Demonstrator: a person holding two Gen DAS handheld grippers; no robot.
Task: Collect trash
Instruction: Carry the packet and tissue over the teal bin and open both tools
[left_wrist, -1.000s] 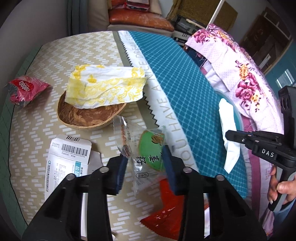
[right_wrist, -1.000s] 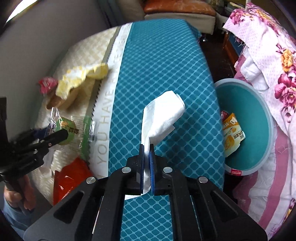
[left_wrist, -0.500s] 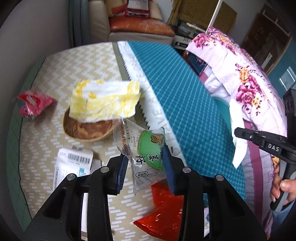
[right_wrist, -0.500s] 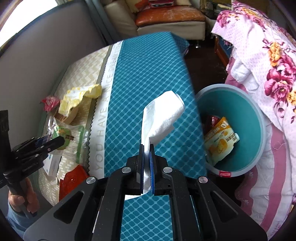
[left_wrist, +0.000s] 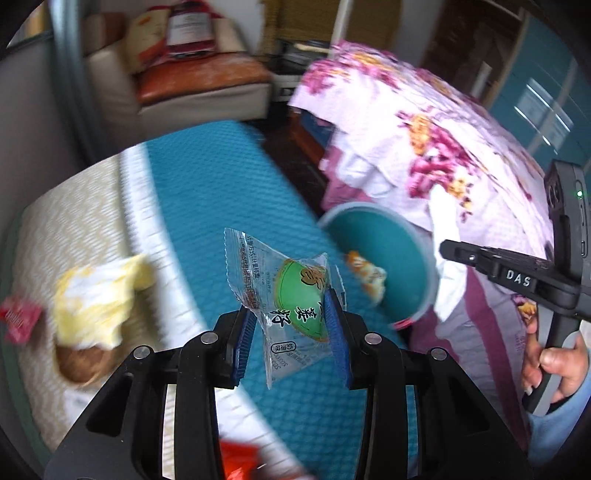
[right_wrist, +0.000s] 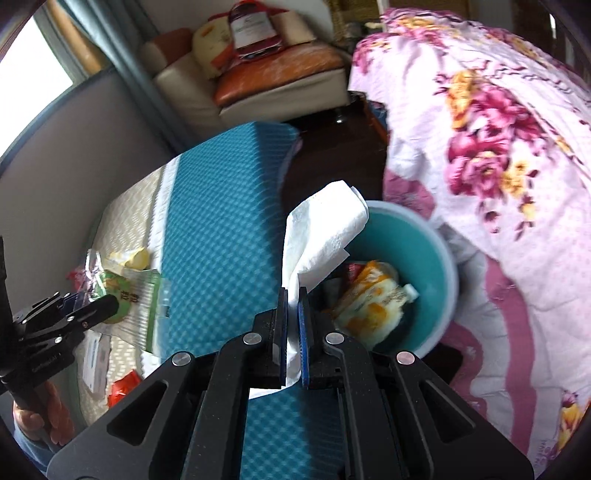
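Observation:
My left gripper (left_wrist: 291, 332) is shut on a clear snack wrapper with a green round label (left_wrist: 291, 295), held in the air over the teal tablecloth. In the right wrist view that wrapper (right_wrist: 122, 291) hangs at the left. My right gripper (right_wrist: 292, 328) is shut on a white paper tissue (right_wrist: 321, 229), which stands up in front of the teal bin (right_wrist: 439, 258). The left wrist view shows the bin (left_wrist: 417, 273) just right of the wrapper, with the tissue (left_wrist: 447, 254) beside its rim. An orange and white pouch (right_wrist: 373, 299) lies inside the bin.
On the beige cloth lie a yellow and white napkin on a brown bowl (left_wrist: 96, 299), a red packet (left_wrist: 18, 321) and an orange-red wrapper (left_wrist: 240, 461). A white box (right_wrist: 94, 363) sits near the table's front. A floral quilt (right_wrist: 498, 147) lies right of the bin.
Both grippers have risen and swung right toward the bin, each keeping its load. The bin now shows in the left wrist view, and the tissue is over its near rim.

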